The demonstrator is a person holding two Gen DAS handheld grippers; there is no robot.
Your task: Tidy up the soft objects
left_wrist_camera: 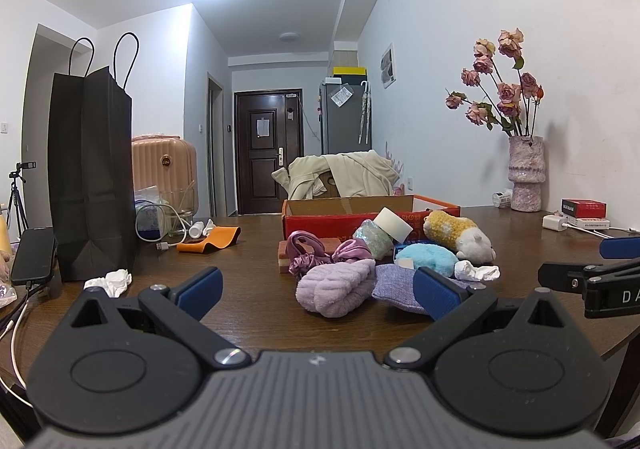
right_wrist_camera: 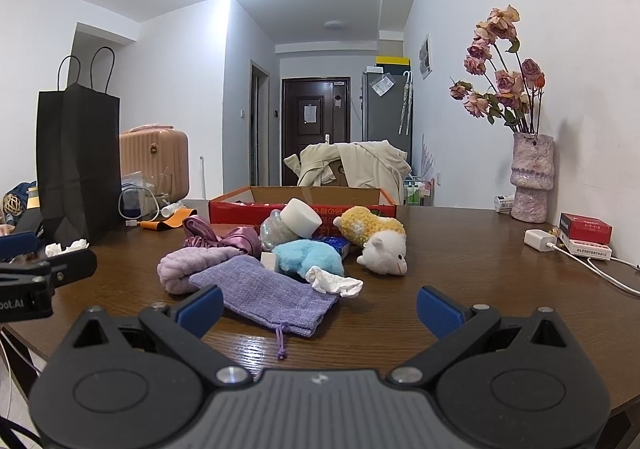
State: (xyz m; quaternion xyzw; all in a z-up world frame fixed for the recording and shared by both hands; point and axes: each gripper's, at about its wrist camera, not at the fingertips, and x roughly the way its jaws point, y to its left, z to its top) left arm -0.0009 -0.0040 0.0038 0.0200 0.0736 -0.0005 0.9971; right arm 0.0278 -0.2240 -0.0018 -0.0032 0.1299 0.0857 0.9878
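A heap of soft things lies mid-table, just in front of the red cardboard box [right_wrist_camera: 256, 205]. Nearest the grippers is the lilac drawstring pouch [right_wrist_camera: 266, 295], flat on the wood, its long axis running from far left to near right, with the gathered mouth and cord pointing toward the right gripper. Touching its far-left end is a rolled lilac towel [left_wrist_camera: 336, 289], lying crosswise. Behind them sit a blue fluffy puff [right_wrist_camera: 310, 257], a crumpled white tissue [right_wrist_camera: 336, 283], purple satin scrunchies [left_wrist_camera: 320, 255] and a white foam cylinder [right_wrist_camera: 302, 217] tilted against the box. The yellow-and-white plush sheep [right_wrist_camera: 378, 243] lies on its side, head toward the near right.

The left gripper [left_wrist_camera: 316, 289] hovers low over the table with fingers spread wide, holding nothing. The right gripper [right_wrist_camera: 318, 307] is likewise spread and empty, just short of the pouch.

A black paper bag [left_wrist_camera: 90, 177] stands at the left; a vase of dried roses [right_wrist_camera: 532, 177] stands by the right wall.
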